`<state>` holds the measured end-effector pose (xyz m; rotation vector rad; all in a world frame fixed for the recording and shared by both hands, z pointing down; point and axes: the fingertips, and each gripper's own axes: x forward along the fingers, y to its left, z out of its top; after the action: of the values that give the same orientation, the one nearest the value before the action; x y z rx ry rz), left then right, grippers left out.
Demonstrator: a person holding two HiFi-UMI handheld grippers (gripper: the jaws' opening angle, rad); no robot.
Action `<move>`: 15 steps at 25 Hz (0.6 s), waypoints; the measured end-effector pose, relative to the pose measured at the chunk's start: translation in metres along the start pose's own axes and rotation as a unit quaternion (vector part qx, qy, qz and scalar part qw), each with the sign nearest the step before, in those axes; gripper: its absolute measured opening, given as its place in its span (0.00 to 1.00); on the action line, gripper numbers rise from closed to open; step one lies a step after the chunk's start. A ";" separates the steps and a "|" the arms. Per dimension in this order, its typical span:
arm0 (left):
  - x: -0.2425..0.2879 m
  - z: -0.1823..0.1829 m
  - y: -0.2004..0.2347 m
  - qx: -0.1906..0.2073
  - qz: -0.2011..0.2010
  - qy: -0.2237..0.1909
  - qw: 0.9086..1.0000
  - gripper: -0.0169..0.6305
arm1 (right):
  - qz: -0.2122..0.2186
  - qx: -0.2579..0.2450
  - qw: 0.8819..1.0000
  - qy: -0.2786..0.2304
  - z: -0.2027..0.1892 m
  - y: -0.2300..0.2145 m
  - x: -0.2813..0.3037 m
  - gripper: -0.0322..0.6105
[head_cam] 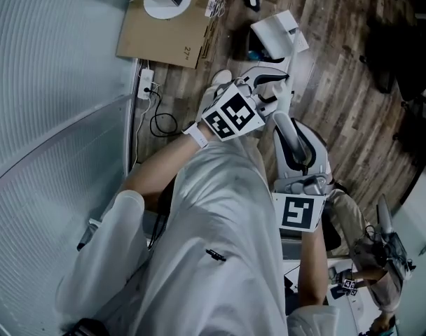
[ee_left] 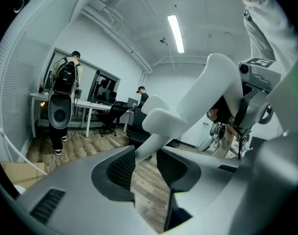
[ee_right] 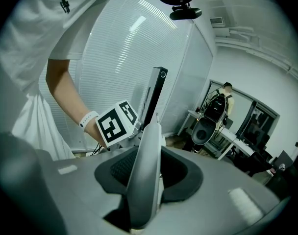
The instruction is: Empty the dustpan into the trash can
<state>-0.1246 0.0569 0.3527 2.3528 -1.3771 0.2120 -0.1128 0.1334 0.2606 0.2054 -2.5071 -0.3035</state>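
Note:
In the head view both grippers sit along the dustpan's long white handle (head_cam: 291,140). My left gripper (head_cam: 268,89), with its marker cube, is farther from me, and my right gripper (head_cam: 298,173) is nearer. In the left gripper view the pads are closed on a thin white stem of the handle (ee_left: 145,151), which widens above (ee_left: 198,102). In the right gripper view the jaws pinch the pale handle (ee_right: 145,175), with the left gripper's cube (ee_right: 116,123) just beyond. A white pan-like shape (head_cam: 275,32) lies past the left gripper. I cannot make out a trash can.
A flat cardboard sheet (head_cam: 167,37) and a white round stand base (head_cam: 167,5) lie on the wood floor ahead. A power strip and cable (head_cam: 150,93) run along the white blind at left. People stand by desks and chairs (ee_left: 65,102) across the room.

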 end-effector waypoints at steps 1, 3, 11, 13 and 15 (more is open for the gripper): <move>0.002 0.002 0.004 0.001 -0.004 0.003 1.000 0.24 | -0.001 0.003 1.000 0.001 0.002 -0.004 0.003 0.26; 0.005 0.006 0.011 0.001 -0.013 0.007 1.000 0.24 | -0.004 0.010 1.000 0.005 0.005 -0.013 0.009 0.26; 0.018 0.027 0.033 0.014 -0.041 0.011 0.999 0.24 | -0.015 0.033 0.999 0.018 0.019 -0.045 0.023 0.26; 0.019 0.032 0.037 0.013 -0.047 0.011 0.999 0.24 | -0.014 0.036 0.999 0.025 0.022 -0.051 0.025 0.26; 0.021 0.038 0.041 0.014 -0.049 0.011 0.999 0.24 | -0.016 0.038 0.999 0.029 0.026 -0.058 0.027 0.26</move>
<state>-0.1518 0.0068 0.3363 2.4273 -1.2540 0.2293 -0.1454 0.0759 0.2393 0.2803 -2.4624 -0.2110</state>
